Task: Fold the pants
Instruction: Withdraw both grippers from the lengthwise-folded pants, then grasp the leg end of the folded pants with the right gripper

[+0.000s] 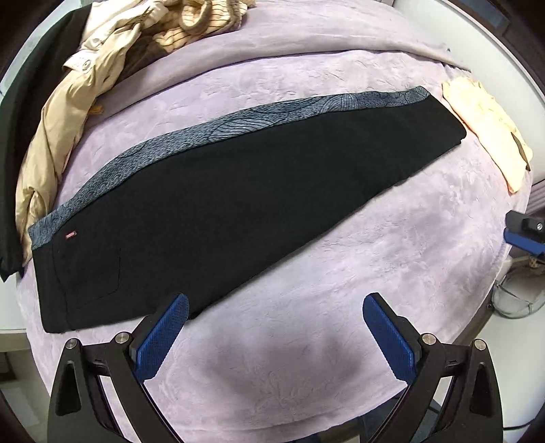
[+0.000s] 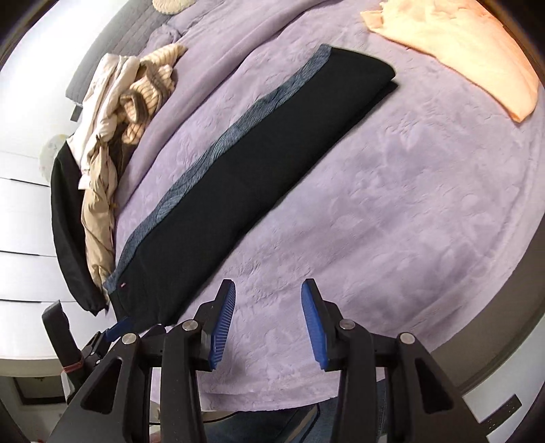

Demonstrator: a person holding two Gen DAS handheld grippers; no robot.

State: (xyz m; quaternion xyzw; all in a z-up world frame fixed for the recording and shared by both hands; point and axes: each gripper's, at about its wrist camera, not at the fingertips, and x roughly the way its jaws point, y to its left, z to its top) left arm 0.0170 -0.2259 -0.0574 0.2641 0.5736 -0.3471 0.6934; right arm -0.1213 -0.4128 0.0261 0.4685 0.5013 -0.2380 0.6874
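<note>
Nearest to me, my left hand-held gripper (image 1: 274,303) hangs over the lilac blanket (image 1: 306,340) with its blue pads (image 1: 163,335) spread wide and nothing between them; its left pad overlaps the near edge of the black pants (image 1: 238,191) in the view, though I cannot tell whether it touches. My right hand-held gripper (image 2: 269,289) also points down at bare blanket (image 2: 391,204), jaws parted less widely and empty, just short of the pants (image 2: 245,170).

The pants lie flat on the bed, folded lengthwise into one long strip, legs stacked. In the left wrist view their long axis runs from the waist, near the left pad, away to the leg ends at upper right. A grey patterned side stripe (image 1: 238,119) follows the far long edge. A small red tag (image 1: 70,235) sits by the waist end of that stripe; its writing is too small to read. A back pocket outline (image 1: 109,272) shows near the waist in the left view only.

Beyond the pants' far edge lies a heap of clothes: a beige jacket (image 1: 51,136), a cream striped sweater (image 1: 197,24) and a black garment (image 1: 20,119). Past the leg ends lies a peach cloth (image 1: 490,126). The right view alone shows the other gripper's tip (image 2: 115,329) beside the waist, a grey quilted cover (image 2: 115,37) beyond the heap, and blue denim (image 2: 255,426) under the bed's near edge.
</note>
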